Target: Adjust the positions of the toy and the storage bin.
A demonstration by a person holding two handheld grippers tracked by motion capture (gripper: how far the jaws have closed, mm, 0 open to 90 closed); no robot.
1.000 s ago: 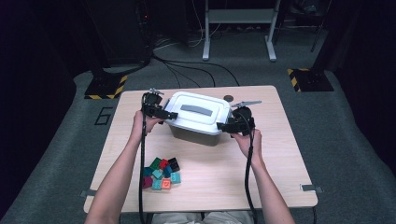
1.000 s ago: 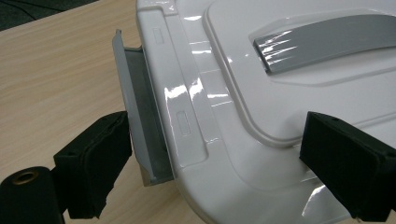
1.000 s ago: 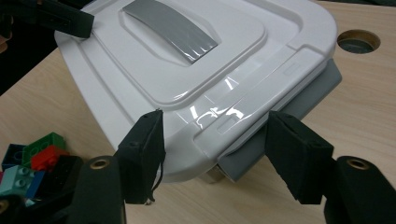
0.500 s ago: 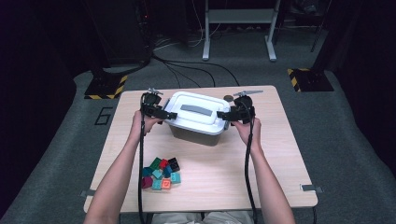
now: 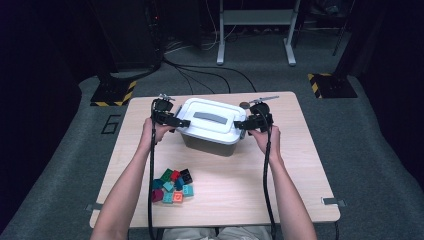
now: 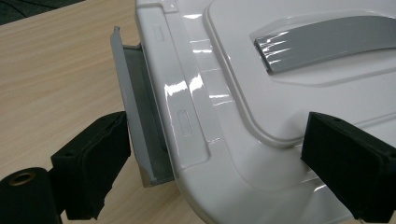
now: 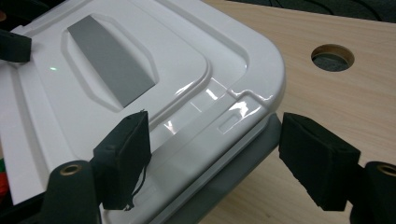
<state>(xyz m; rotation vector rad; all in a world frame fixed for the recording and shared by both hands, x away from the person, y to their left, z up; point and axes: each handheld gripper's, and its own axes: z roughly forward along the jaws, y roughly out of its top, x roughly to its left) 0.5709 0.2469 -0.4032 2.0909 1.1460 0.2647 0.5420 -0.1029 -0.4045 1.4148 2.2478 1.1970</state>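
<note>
A storage box (image 5: pixel 210 144) with a white lid (image 5: pixel 207 120) and a grey handle (image 5: pixel 209 116) stands at the middle of the table. My left gripper (image 5: pixel 183 123) is at the lid's left end. There it stands open (image 6: pixel 222 163), astride the lid corner (image 6: pixel 224 186) and the grey latch (image 6: pixel 140 121), which is swung outward. My right gripper (image 5: pixel 240 125) is at the lid's right end. Its jaws have just been opening, then closing slightly, and stand open (image 7: pixel 219 158). One pad (image 7: pixel 123 158) is over the lid (image 7: pixel 140 56), the other is outside the grey latch (image 7: pixel 243 163).
Several coloured blocks (image 5: pixel 172 185) lie in a heap on the table's near left. A round hole (image 7: pixel 332 57) in the wooden table (image 5: pixel 300 175) sits just beyond the box's right end. Black cables trail from both grippers along the forearms.
My right gripper has shifted a little toward the far side along the box's right end, and its jaws look wider. The left gripper and the box have stayed put.
</note>
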